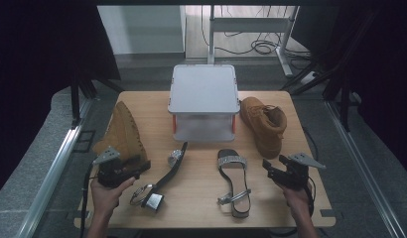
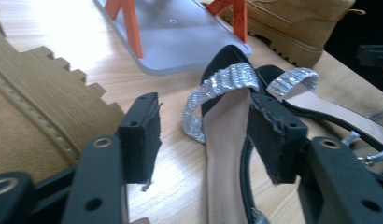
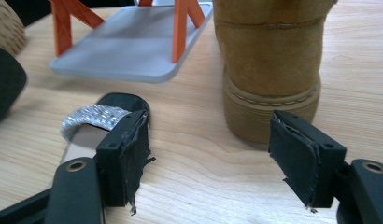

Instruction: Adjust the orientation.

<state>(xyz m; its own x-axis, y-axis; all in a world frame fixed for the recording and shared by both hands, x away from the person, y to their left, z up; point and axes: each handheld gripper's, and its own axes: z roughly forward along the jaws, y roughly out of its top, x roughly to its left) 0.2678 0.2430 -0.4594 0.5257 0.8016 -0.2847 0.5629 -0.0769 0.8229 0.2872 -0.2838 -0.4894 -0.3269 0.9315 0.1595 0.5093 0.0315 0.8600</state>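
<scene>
Two black sandals with silver straps lie on the wooden table (image 1: pixel 201 208). The left sandal (image 1: pixel 167 173) rests on its side, and the right sandal (image 1: pixel 234 181) lies flat. My left gripper (image 1: pixel 142 166) is open at the left. In the left gripper view the left sandal's pale insole (image 2: pixel 224 140) runs between its jaws (image 2: pixel 206 126), which do not press on it. At the right, my right gripper (image 1: pixel 274 163) is open and holds nothing. Its jaws (image 3: pixel 208 149) face the heel of a tan boot (image 3: pixel 271 70), with the right sandal's toe (image 3: pixel 94 121) to their left.
A grey two-tier rack (image 1: pixel 204 89) with orange legs stands at the middle back. One tan boot (image 1: pixel 123 131) lies on its side at the left, close to my left gripper. The other tan boot (image 1: pixel 263 124) stands upright to the right of the rack.
</scene>
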